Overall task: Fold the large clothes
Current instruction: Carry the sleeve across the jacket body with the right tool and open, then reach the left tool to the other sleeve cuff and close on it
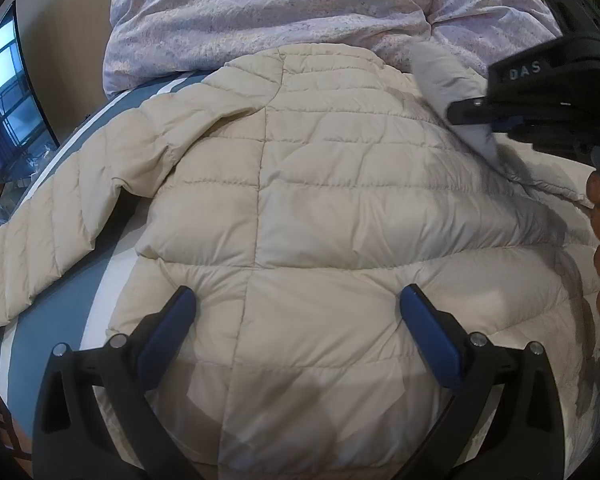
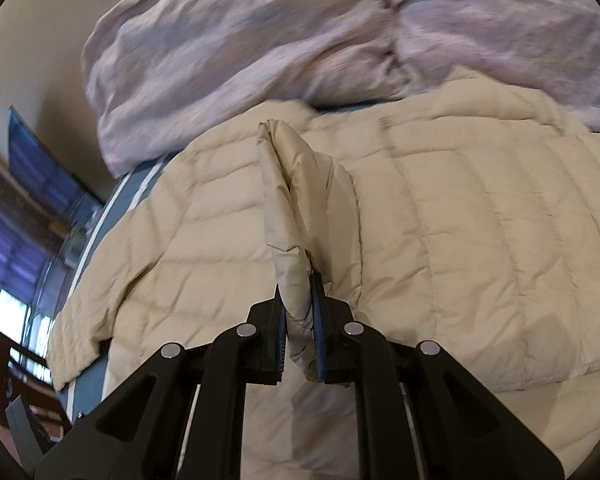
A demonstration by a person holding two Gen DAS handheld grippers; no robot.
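Right claw (image 2: 300,320) pinching jacket (image 2: 440,240) cuff; left claw (image 1: 298,312) spread.

A home bedroom: rumpled duvet (image 1: 268,12) on a bed (image 1: 60,320)

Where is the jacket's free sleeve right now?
In the left wrist view, the sleeve lies flat at the left, stretched from the cream puffer jacket across the blue striped sheet.
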